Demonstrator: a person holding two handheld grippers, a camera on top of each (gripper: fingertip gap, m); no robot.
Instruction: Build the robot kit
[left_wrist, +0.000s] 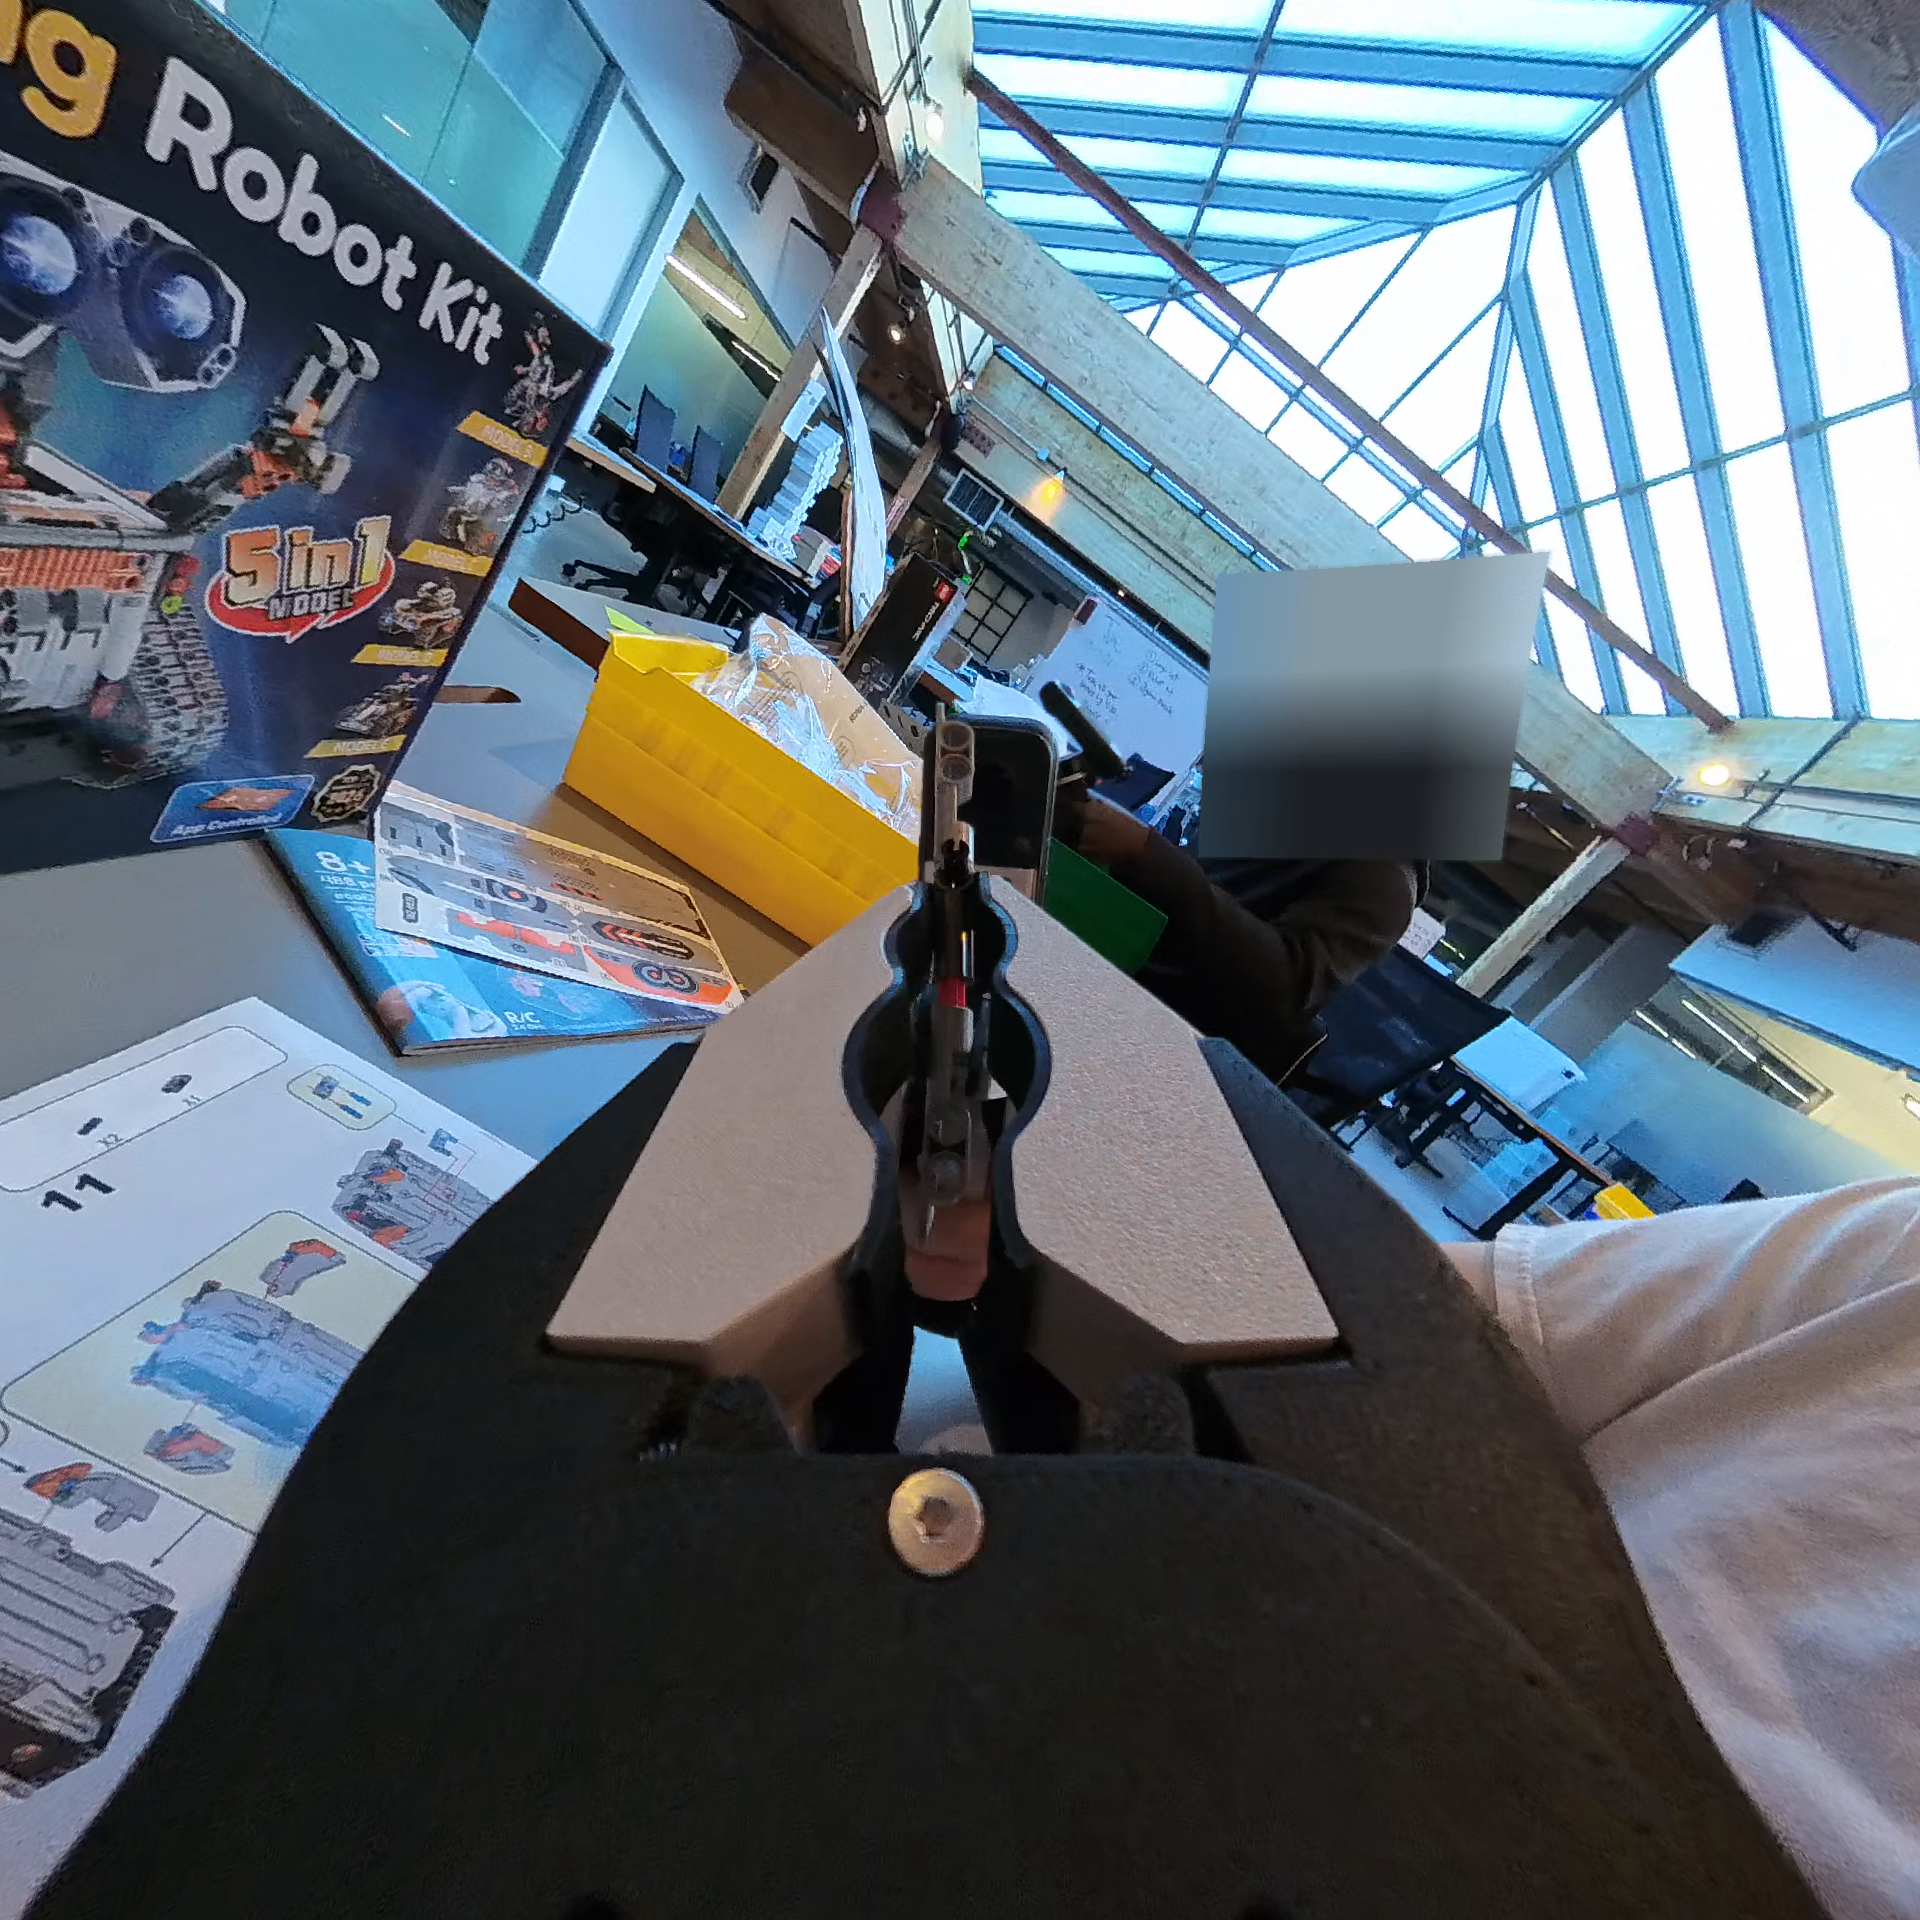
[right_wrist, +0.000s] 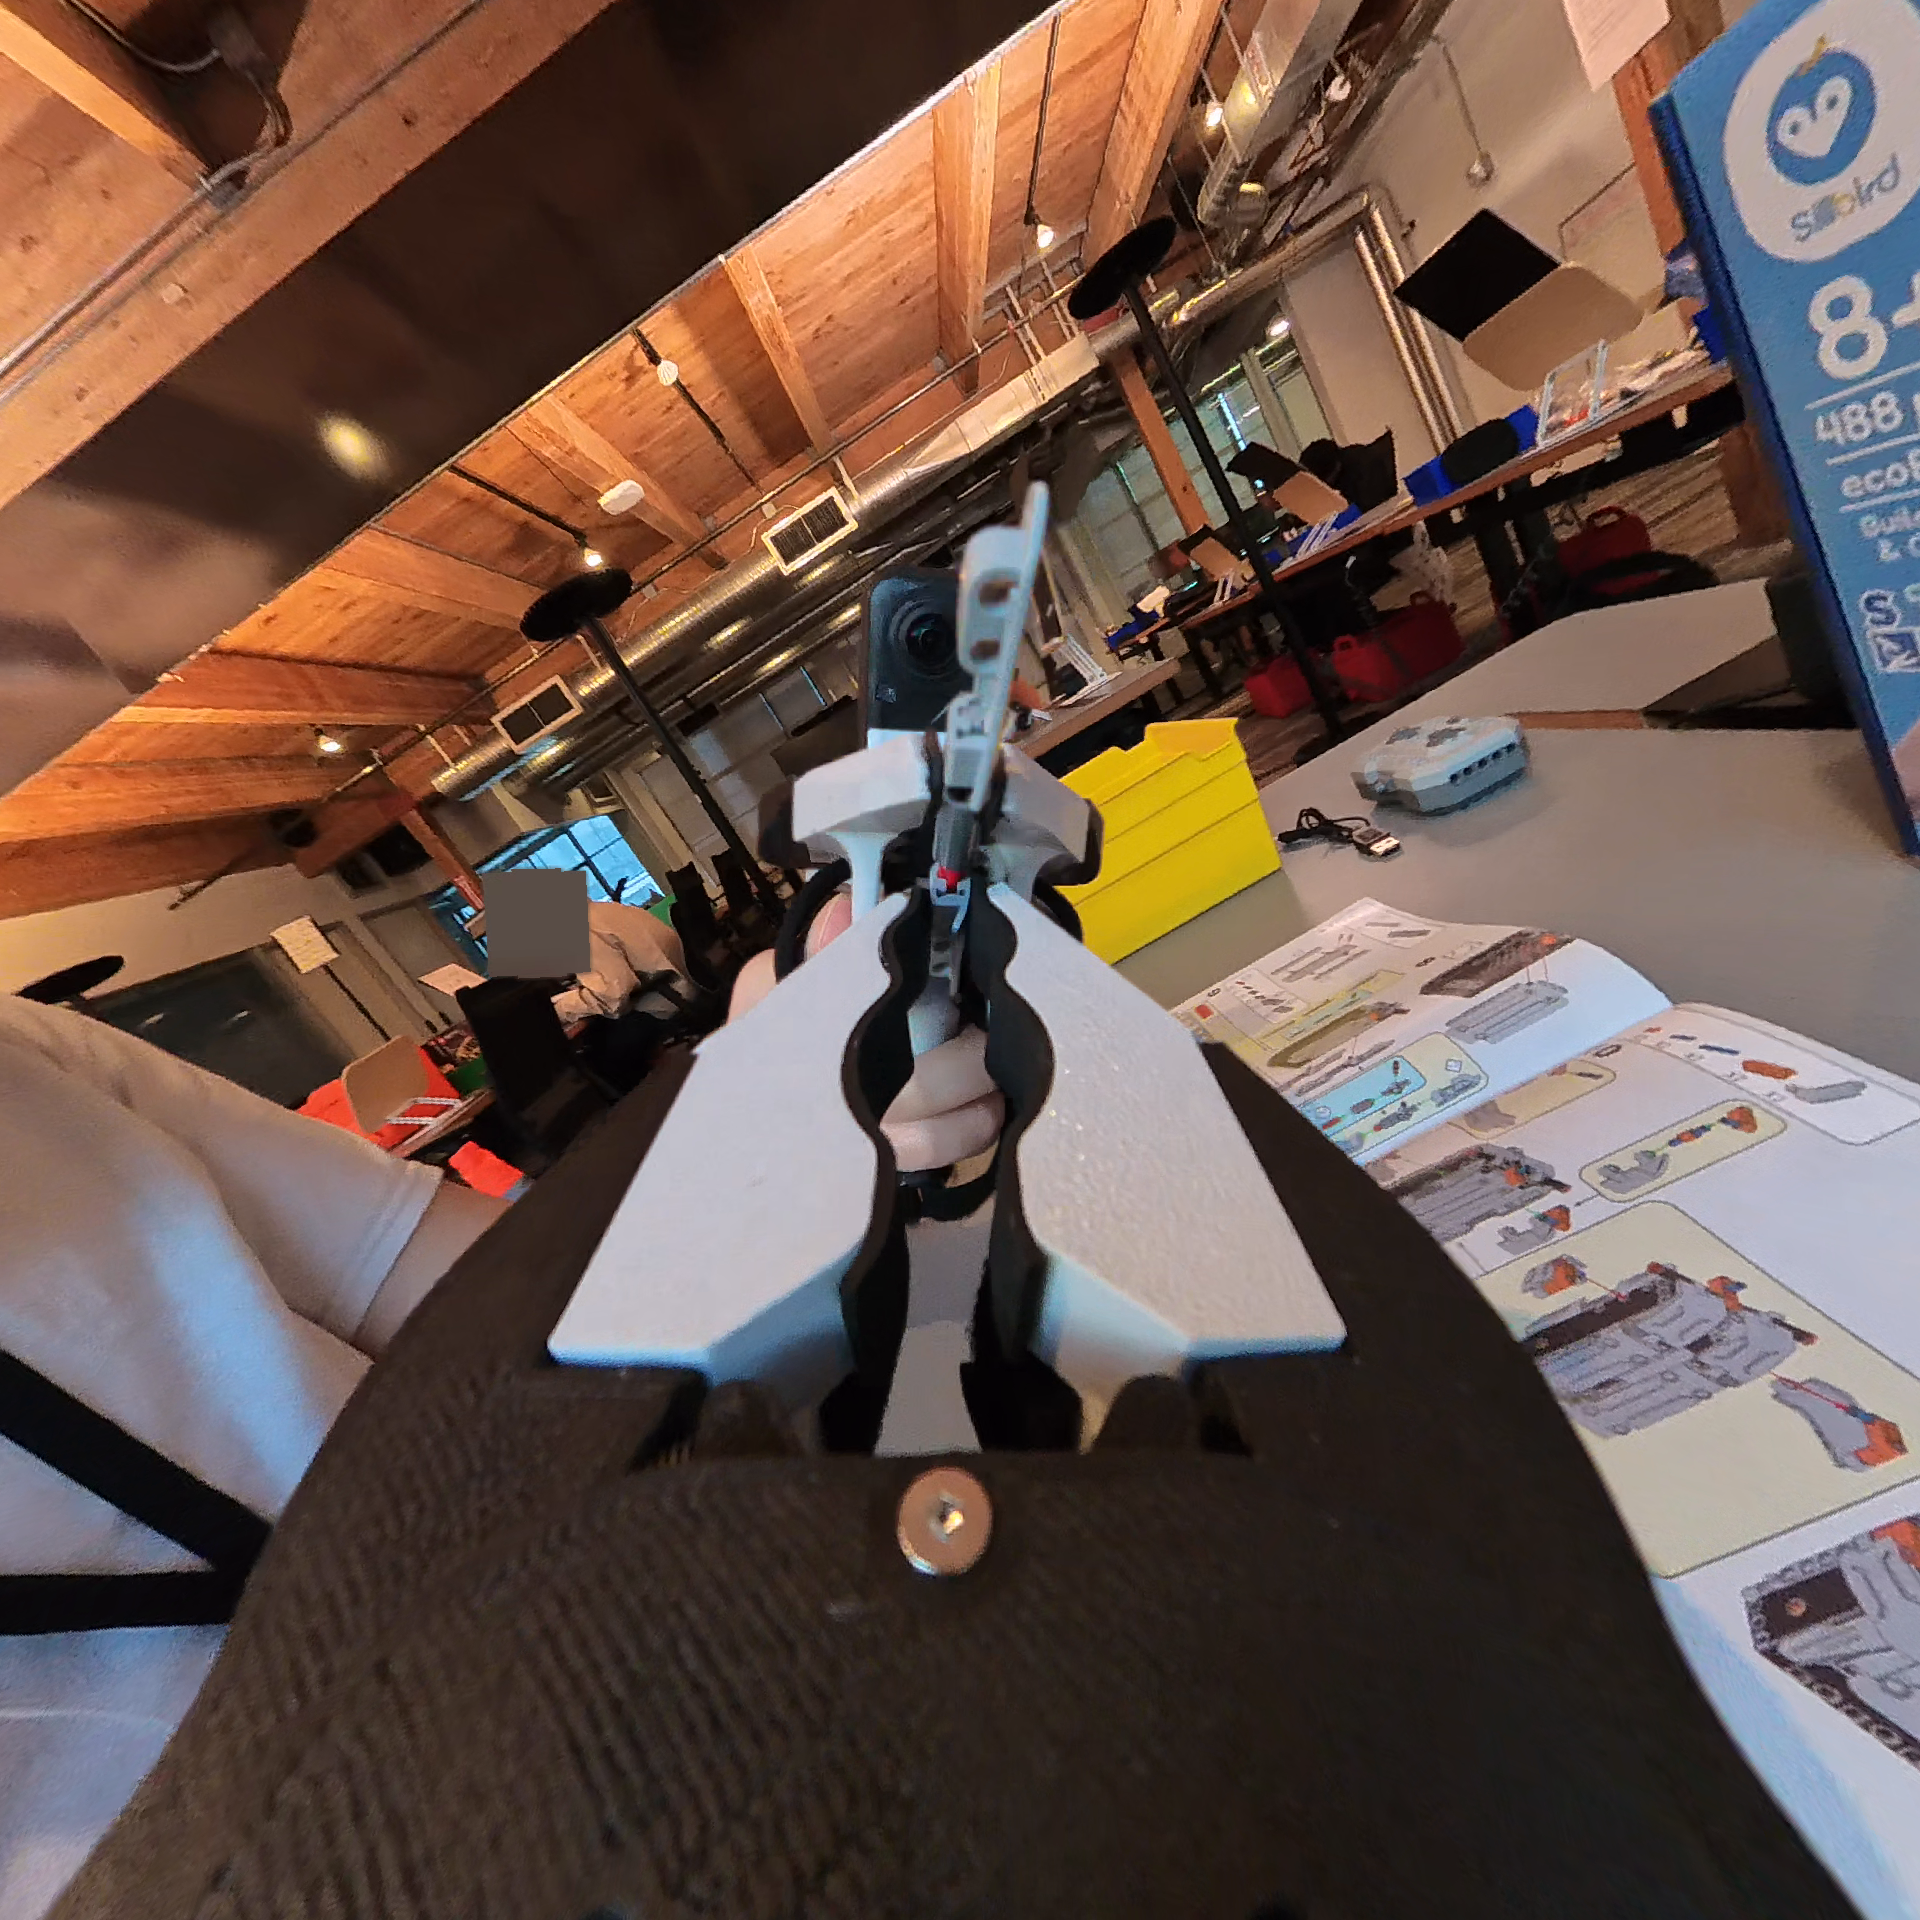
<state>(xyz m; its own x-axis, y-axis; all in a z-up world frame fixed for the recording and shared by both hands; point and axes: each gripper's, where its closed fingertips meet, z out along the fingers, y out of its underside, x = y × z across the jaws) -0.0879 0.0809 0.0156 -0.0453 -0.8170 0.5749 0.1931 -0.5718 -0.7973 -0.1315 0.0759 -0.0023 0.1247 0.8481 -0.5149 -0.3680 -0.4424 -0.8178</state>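
Both tongs closed on one slim grey brick assembly (left_wrist: 948, 997), gripped end to end. Long axis runs along left tongs (left_wrist: 945, 883) toward right tongs (right_wrist: 951, 904); held above desk (left_wrist: 156, 935).

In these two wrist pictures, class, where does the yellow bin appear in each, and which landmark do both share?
Left wrist view: yellow bin lies left of centre, beyond the gripper's tips, clear plastic bags inside.
Right wrist view: yellow bin sits right of centre on the grey table.
Shared landmark: the open instruction booklet.

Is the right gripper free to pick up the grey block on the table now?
Probably not: the right gripper is shut on a thin brick assembly, lifted away from the grey block.
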